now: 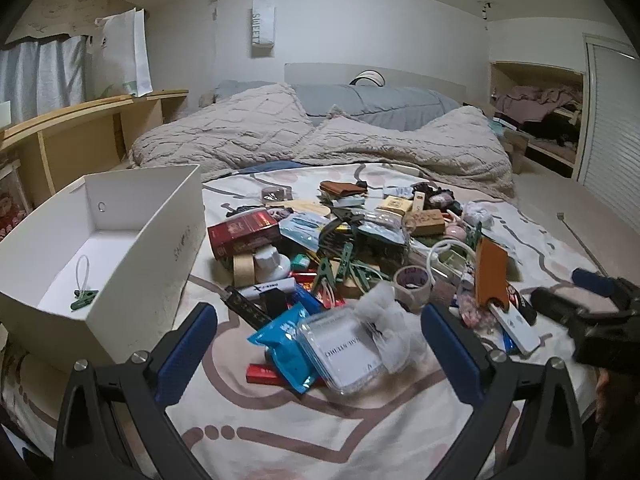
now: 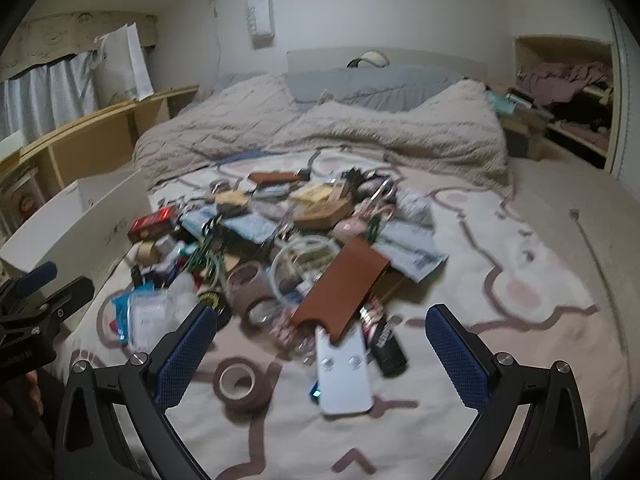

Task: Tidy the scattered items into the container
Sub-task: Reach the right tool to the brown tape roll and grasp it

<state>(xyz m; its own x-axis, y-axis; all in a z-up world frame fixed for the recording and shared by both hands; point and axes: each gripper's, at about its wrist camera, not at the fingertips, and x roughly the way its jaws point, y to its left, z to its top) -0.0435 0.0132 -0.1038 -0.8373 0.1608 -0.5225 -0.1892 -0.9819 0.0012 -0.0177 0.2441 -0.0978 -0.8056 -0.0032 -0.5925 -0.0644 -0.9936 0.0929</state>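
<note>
Clutter covers the middle of the bed (image 1: pixel 532 240), and the white box (image 1: pixel 132 240) meant to take it sits at the left edge, with only a green clip (image 1: pixel 84 298) and its loop inside. We hold both tools empty, jaws spread wide. The left hand-held gripper (image 1: pixel 320 336) hangs just over the near edge of the heap — a clear plastic case (image 1: pixel 344 356) and a blue packet (image 1: pixel 280 340) lie straight ahead between its fingers, the case's long side running near-left to far-right. The right hand-held gripper (image 2: pixel 320 340) faces a white remote (image 2: pixel 344 376), lengthwise toward us, under a brown sleeve (image 2: pixel 344 288). We judge the left nearer the box, so the case suits it.
</note>
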